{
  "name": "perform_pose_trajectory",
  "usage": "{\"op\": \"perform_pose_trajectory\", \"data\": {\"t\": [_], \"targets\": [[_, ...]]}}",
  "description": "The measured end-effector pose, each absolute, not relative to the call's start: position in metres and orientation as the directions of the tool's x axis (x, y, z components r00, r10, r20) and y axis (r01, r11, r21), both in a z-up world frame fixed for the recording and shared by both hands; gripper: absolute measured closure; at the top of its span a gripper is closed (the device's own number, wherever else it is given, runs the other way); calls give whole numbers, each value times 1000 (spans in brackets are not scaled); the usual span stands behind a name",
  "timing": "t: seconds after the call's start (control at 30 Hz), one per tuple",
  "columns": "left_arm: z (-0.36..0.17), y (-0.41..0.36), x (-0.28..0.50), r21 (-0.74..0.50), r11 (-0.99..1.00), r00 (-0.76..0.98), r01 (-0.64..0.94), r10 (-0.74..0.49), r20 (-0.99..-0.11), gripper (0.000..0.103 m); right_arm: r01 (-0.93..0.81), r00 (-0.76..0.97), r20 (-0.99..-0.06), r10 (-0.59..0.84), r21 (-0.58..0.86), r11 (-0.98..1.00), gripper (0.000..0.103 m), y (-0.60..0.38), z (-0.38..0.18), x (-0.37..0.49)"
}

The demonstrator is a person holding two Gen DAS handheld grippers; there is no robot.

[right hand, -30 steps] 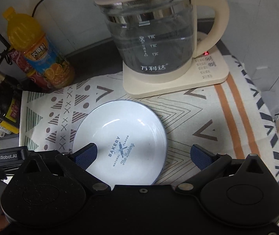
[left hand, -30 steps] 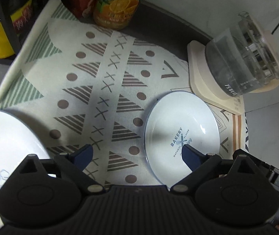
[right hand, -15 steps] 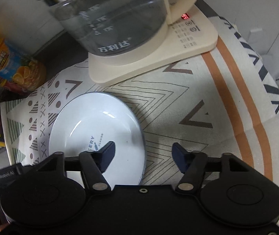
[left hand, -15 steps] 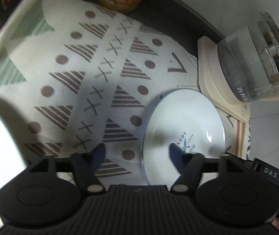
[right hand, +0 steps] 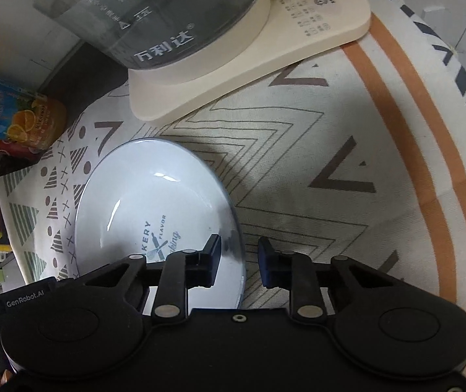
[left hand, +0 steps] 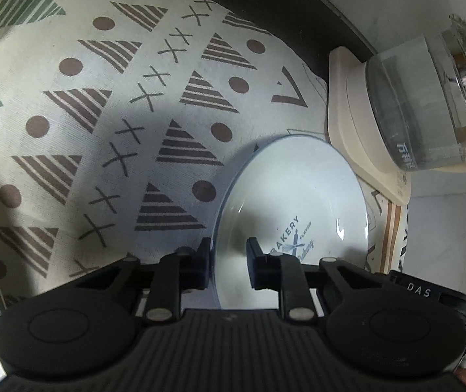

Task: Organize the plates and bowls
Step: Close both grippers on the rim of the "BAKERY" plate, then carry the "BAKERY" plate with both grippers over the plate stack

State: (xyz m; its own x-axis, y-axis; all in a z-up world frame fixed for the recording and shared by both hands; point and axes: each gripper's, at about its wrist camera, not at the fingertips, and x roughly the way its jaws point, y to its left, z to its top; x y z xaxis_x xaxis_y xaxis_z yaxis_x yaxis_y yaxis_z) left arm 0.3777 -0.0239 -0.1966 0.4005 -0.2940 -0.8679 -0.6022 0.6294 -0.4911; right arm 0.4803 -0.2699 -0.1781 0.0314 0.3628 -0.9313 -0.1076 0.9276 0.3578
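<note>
Closing in: left gripper (left hand: 228, 263) and right gripper (right hand: 240, 263) straddling opposite rims of the white plate (left hand: 293, 202), jaws just narrowed, gaps visible, not yet clamped.

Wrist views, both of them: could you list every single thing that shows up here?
Plate: one, white with blue rim and BAKERY print, on the tablecloth.
Tablecloth: one, cream with brown and green patterns, under everything.
Kettle: one, clear glass, on a cream base behind the plate.
Juice bottle: one, orange, at the cloth's far corner.
Left gripper: black, fingers just closing astride the plate's rim, not yet pressing.
Right gripper: black, same at the opposite rim.
</note>
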Motion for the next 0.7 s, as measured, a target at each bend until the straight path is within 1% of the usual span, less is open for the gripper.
{"op": "perform_pose_trajectory", "data": {"t": [0.07, 0.1, 0.17, 0.3, 0.43, 0.57, 0.7], "targets": [[-198, -23, 376, -501, 623, 410, -602, -298, -862, 85, -111, 26, -931, 365, 360, 926, 78, -269, -179, 481], [-198, -23, 375, -500, 625, 410, -600, -296, -863, 86, -110, 27, -930, 367, 362, 926, 82, -269, -179, 482], [-199, -22, 373, -503, 623, 413, -599, -298, -861, 90, -104, 25, -928, 373, 369, 924, 85, -269, -180, 482], [-194, -18, 369, -524, 633, 437, -570, -306, -846, 90, -125, 38, -924, 380, 373, 919, 87, -270, -177, 480], [-183, -12, 365, -542, 645, 472, -539, -301, -828, 90, -140, 67, -905, 421, 409, 902, 88, -274, -168, 473], [-175, -3, 360, -551, 640, 496, -535, -291, -818, 90, -178, 102, -885, 454, 433, 884, 93, -270, -155, 467], [-168, 6, 353, -561, 636, 511, -530, -288, -810, 90, -216, 124, -875, 467, 436, 874, 93, -261, -144, 460]]}}
